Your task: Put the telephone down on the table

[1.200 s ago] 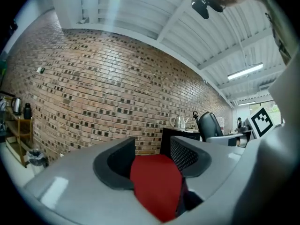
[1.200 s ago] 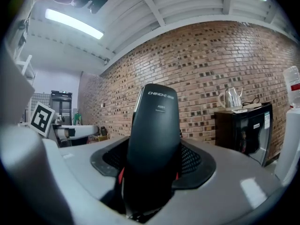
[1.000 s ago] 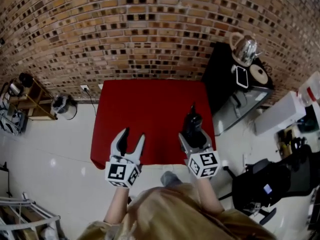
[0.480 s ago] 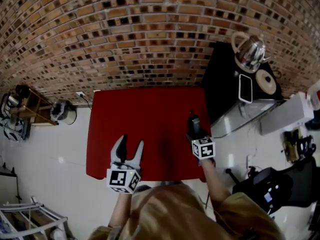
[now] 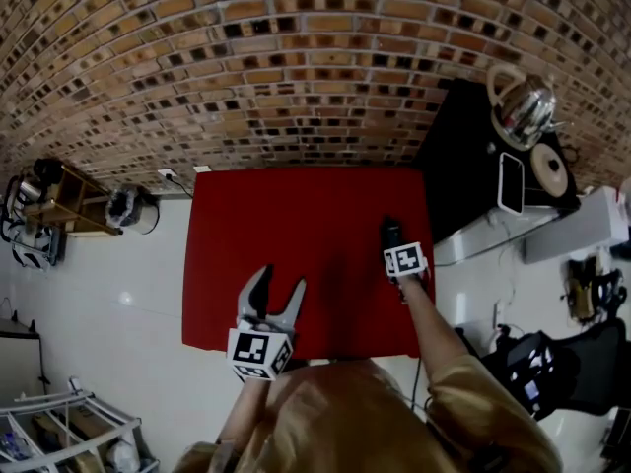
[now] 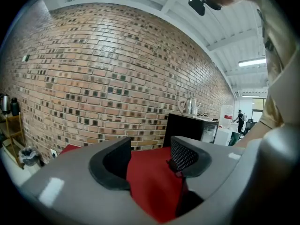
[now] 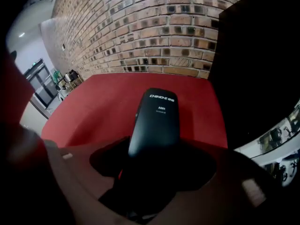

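A black telephone handset [image 7: 157, 121] sits lengthwise between the jaws of my right gripper [image 7: 154, 161], its end pointing out over the red table [image 7: 112, 102]. The jaws are opening slightly, with the handset still between them. In the head view the right gripper [image 5: 391, 238] is low over the table's [image 5: 296, 215] right side, pointing steeply down, and only the telephone's [image 5: 389, 227] tip shows past it. My left gripper [image 5: 280, 286] hovers open and empty over the table's near edge. In the left gripper view its jaws [image 6: 150, 161] frame only red cloth.
A black cabinet [image 5: 463, 166] stands right of the table and carries a metal kettle [image 5: 523, 106]. A brick wall [image 5: 296, 67] runs behind the table. A wooden shelf [image 5: 59, 200] stands at the far left on the white floor.
My right gripper has dropped and tipped downward with the telephone, close to the table's right side. The left gripper has shifted a little along the near edge, still open.
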`<state>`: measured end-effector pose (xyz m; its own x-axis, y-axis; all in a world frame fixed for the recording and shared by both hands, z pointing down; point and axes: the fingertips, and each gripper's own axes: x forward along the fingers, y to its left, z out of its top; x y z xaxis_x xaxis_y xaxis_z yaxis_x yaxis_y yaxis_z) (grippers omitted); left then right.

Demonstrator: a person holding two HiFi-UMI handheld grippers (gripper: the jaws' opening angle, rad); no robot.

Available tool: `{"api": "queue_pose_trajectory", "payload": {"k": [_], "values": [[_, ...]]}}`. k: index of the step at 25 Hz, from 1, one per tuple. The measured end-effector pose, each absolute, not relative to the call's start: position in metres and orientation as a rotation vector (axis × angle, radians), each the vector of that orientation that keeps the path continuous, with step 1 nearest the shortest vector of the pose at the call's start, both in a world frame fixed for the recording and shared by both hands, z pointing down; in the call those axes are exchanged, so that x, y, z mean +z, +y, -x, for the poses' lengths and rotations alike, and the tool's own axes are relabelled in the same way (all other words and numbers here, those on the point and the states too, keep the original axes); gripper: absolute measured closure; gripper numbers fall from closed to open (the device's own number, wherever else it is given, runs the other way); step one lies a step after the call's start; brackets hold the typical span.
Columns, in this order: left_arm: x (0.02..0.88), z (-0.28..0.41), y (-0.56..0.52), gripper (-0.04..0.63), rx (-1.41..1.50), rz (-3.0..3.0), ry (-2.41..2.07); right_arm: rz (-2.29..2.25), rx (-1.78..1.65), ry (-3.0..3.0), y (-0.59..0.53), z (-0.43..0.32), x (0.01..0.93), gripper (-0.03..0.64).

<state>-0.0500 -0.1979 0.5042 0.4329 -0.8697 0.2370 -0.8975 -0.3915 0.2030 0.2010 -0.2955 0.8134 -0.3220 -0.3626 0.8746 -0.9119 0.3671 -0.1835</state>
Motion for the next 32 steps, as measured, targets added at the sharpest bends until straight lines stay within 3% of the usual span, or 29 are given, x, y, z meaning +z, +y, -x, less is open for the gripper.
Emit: {"api": "queue_pose_trajectory", "payload": {"k": [4,7,9,19,24,28,32], "values": [[0.506,0.054,-0.209,0.353,0.119,-2.411,-1.486,-1.196,0.864,-1.787,-0.297,-0.209,0.821,0.317],[0.504,0.063,-0.221,0.352,0.107,-2.421,-1.486,-1.276,0.783,-1.826,-0.302,-0.215,0.807,0.189],[0.503,0.069,-0.226,0.353,0.099,-2.434,-1.489,-1.331,0.754,-1.924,-0.305,-0.208,0.783,0.152],[0.487,0.087,-0.248,0.351,0.054,-2.474,-1.546,-1.604,0.317,-2.574,-0.301,-0.122,0.538,0.138],[0.468,0.1,-0.247,0.351,0.052,-2.532,-1.649,-1.647,0.018,-2.64,-0.285,-0.083,0.46,0.156],[0.453,0.108,-0.244,0.351,0.003,-2.532,-1.71,-1.722,-0.001,-2.636,-0.274,-0.08,0.436,0.308],[0.448,0.116,-0.241,0.351,0.0,-2.54,-1.733,-1.719,-0.011,-2.628,-0.267,-0.075,0.437,0.327]]}}
